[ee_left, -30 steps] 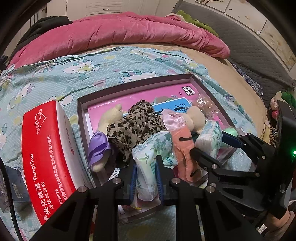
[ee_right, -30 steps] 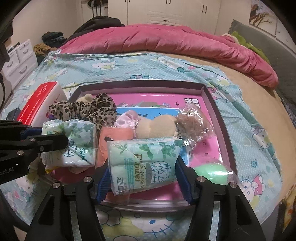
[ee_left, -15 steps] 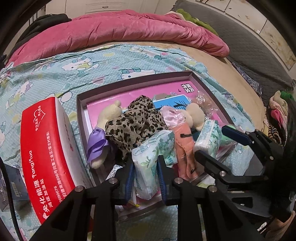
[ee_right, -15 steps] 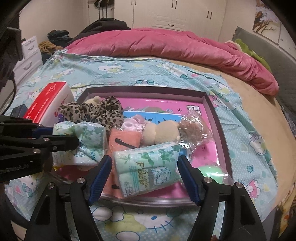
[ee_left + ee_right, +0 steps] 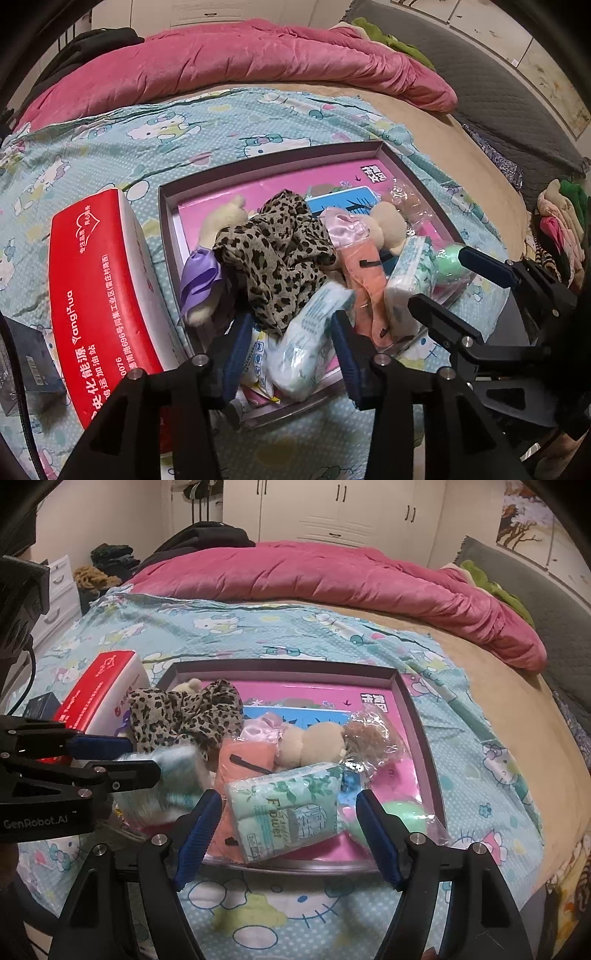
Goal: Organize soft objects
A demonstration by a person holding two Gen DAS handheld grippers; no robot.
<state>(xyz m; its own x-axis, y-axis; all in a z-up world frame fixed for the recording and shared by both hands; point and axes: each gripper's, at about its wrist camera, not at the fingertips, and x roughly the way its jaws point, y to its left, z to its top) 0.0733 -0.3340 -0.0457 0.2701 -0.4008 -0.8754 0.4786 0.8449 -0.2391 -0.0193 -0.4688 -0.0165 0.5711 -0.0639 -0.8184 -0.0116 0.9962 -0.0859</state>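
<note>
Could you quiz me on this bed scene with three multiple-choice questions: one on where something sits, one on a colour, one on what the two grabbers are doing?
1. Where is the leopard-print scarf?
A. in the tray
B. on the quilt
C. on the floor

2. What colour is the big box beside the tray?
A. blue
B. red
C. yellow

3. How is the right gripper?
A. clamped on the scarf
C. open around a tissue pack
B. shut on nothing

Answers: 1 A, it lies among the toys; 2 B, red top; 3 C, gaps show beside both pads.
</note>
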